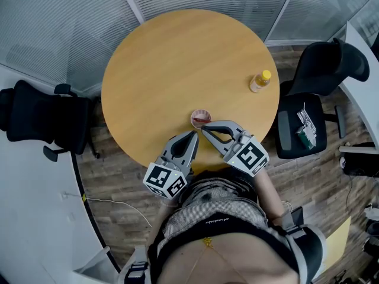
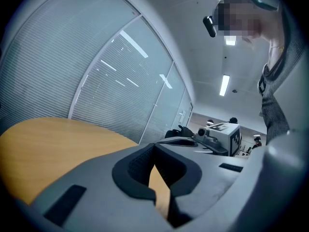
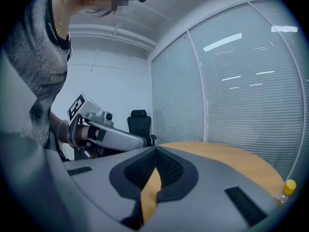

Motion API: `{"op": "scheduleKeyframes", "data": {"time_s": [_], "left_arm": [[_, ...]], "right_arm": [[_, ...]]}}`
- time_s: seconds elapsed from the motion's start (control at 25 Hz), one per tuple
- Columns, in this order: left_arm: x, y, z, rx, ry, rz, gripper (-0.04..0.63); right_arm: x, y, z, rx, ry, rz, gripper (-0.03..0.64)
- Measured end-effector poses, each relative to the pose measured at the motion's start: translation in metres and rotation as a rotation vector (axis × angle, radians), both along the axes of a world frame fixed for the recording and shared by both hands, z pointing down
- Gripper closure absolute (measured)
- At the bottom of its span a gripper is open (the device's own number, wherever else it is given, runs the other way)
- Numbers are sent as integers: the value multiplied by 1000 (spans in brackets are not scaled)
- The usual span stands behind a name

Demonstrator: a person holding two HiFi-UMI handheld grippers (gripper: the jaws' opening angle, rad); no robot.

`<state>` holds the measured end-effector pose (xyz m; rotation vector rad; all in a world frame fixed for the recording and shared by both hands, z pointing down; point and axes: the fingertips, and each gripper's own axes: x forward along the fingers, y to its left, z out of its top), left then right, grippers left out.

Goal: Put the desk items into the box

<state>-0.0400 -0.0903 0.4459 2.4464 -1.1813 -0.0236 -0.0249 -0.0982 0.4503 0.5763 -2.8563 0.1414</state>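
Jaws closed tip to tip, empty, on left gripper [image 1: 193, 135] and right gripper [image 1: 205, 129]. Both near small pinkish round item [image 1: 201, 118], possibly a cup, on table [image 1: 166, 70]; yellow-capped bottle [image 1: 260, 81] well apart.

The counter [image 1: 177, 64] has a smooth, matt surface of pale wood grain. The bottle [image 1: 260, 81] looks like clear, glossy plastic with a yellow plastic cap. The left tongs [image 2: 154, 145] and right tongs [image 3: 155, 149] are smooth, matt grey plastic. Their pads [image 3: 141, 170] are black, finely ribbed and rubbery-looking. The floor [image 1: 308, 185] shows dark wood-grain planks. The person's top [image 1: 222, 203] is grey knitted cloth.
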Motion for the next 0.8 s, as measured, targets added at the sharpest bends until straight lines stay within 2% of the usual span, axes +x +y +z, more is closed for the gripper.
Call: {"op": "scheduleKeyframes", "data": {"time_s": [0.12, 0.8], "left_arm": [[0, 1, 0, 1, -4, 2, 577], [1, 5, 6, -11, -16, 10, 577]], "right_arm": [[0, 0, 2, 23, 20, -13, 595], [4, 1, 5, 14, 42, 9, 595]]}}
